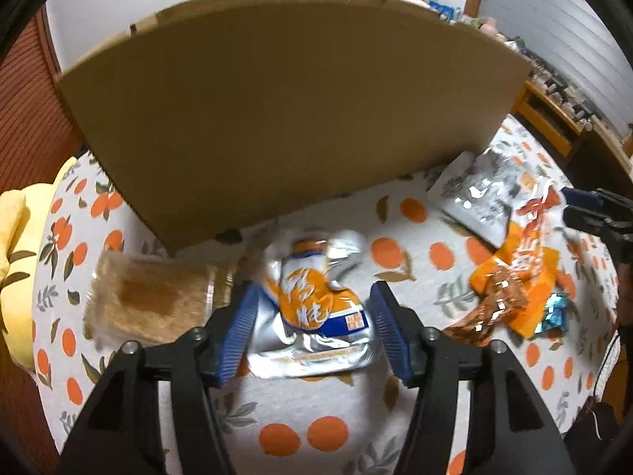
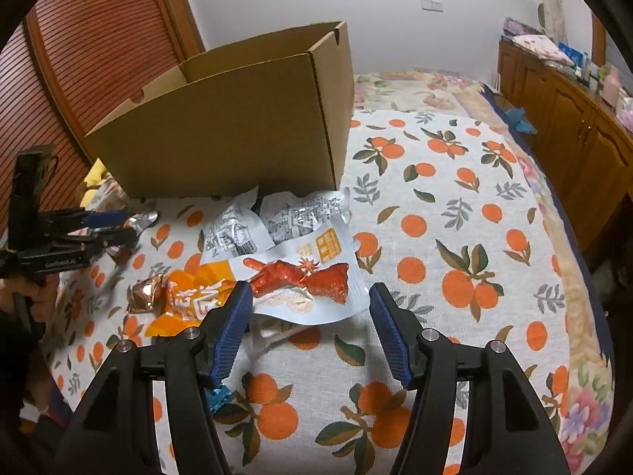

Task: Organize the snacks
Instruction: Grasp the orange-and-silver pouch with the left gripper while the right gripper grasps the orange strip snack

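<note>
Fingers of the left gripper [image 1: 312,316] spread wide around a silver-orange pouch [image 1: 316,308] at lower centre. Right gripper [image 2: 310,316] fingers gape wide before a white chicken packet [image 2: 300,277], below the cardboard box [image 2: 237,118].

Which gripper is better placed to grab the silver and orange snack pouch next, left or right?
Left. The left gripper is open with the silver and orange pouch lying between its fingers, near the cardboard box. The right gripper is open over the white chicken-wing packet instead.
</note>
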Demonstrator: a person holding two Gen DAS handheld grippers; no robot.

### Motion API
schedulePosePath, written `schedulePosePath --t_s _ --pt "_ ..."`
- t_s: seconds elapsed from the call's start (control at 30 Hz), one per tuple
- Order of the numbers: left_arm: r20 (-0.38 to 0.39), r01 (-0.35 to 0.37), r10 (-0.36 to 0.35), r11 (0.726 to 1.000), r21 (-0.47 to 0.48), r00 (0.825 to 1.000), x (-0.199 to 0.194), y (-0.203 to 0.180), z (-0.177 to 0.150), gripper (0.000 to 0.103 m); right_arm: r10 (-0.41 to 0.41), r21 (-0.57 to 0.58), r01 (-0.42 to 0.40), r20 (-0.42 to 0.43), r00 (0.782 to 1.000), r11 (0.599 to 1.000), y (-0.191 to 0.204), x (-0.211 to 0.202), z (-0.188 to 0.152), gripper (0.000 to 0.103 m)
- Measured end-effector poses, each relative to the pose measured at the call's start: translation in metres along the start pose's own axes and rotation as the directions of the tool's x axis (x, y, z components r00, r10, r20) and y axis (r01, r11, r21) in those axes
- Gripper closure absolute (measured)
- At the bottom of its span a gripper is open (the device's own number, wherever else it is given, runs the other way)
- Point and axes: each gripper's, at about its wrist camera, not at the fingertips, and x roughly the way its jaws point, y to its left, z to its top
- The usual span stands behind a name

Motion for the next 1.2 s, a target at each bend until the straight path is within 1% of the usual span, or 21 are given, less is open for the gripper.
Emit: schedulePosePath --t_s 0.17,0.3,0.37,0.4,0.47,0.5,0.6,0.7,0.87,0.93,1.0,1.03,1.07,1.1,1.13,1.2 --pt "0.007 0.013 -0.013 1.000 -0.028 1.000 0.000 0.006 0.003 0.040 0.001 0.011 -0.001 0.003 1.000 1.000 -0.003 0.000 0.000 0.040" --pt "0.018 0.009 -0.008 1.000 -0.029 1.000 0.002 0.006 0.006 0.041 -0.001 0.023 0.001 0.001 1.000 1.000 -0.006 0.000 -0.002 0.040" --pt "0.027 -0.008 0.009 1.000 -0.020 1.000 0.002 0.004 0.005 0.049 0.001 0.029 -0.001 0.003 1.000 1.000 -0.007 -0.001 -0.003 0.039" --pt "0.031 -0.006 0.006 1.000 -0.016 1.000 0.001 0.004 0.004 0.051 0.000 0.033 0.000 0.005 1.000 0.999 -0.007 -0.001 -0.003 0.038" --pt "0.040 0.016 -0.015 1.000 -0.018 0.999 0.000 0.003 0.004 0.060 0.004 0.046 -0.004 0.007 1.000 0.999 -0.009 -0.001 -0.003 0.037" --pt "0.041 0.018 -0.018 1.000 -0.016 0.999 0.000 0.001 0.004 0.061 0.006 0.052 -0.006 0.008 1.000 0.999 -0.010 0.000 -0.002 0.036" --pt "0.047 0.012 -0.011 1.000 -0.008 0.999 0.000 -0.001 0.003 0.061 0.007 0.082 -0.007 0.007 1.000 0.997 -0.017 0.003 0.000 0.036" --pt "0.050 0.015 -0.015 1.000 -0.013 0.999 0.000 0.000 0.004 0.060 0.044 0.123 -0.043 0.001 0.999 0.991 -0.023 0.009 0.003 0.036" --pt "0.051 0.010 -0.009 1.000 -0.017 0.999 0.001 0.000 0.003 0.056 0.063 0.116 -0.060 -0.024 0.998 0.991 -0.022 0.020 0.005 0.038" --pt "0.049 0.005 -0.004 1.000 -0.010 0.999 0.001 -0.001 0.003 0.053 0.074 0.116 -0.070 -0.027 0.997 0.991 -0.022 0.022 0.004 0.044" --pt "0.051 -0.002 0.002 1.000 -0.008 0.999 0.001 -0.003 0.003 0.054 0.085 0.109 -0.083 -0.021 0.996 0.991 -0.021 0.020 0.003 0.062" --pt "0.051 -0.009 0.009 1.000 -0.005 0.999 0.002 -0.004 0.003 0.056 0.075 0.103 -0.072 -0.021 0.997 0.992 -0.020 0.019 0.004 0.065" --pt "0.053 -0.009 0.009 1.000 -0.002 0.999 0.001 -0.004 0.002 0.060 0.067 0.096 -0.065 -0.020 0.998 0.993 -0.020 0.017 0.003 0.078" --pt "0.054 -0.003 0.003 1.000 -0.004 0.999 0.001 -0.005 0.003 0.062 0.065 0.089 -0.063 -0.022 0.998 0.994 -0.019 0.016 0.003 0.084" --pt "0.055 0.006 -0.006 1.000 -0.006 0.998 0.000 -0.005 0.003 0.065 0.069 0.083 -0.067 -0.020 0.997 0.994 -0.019 0.013 0.003 0.086" --pt "0.053 0.011 -0.010 1.000 -0.012 0.999 -0.002 -0.005 0.002 0.066 0.067 0.068 -0.066 -0.012 0.998 0.995 -0.016 0.007 0.003 0.092"
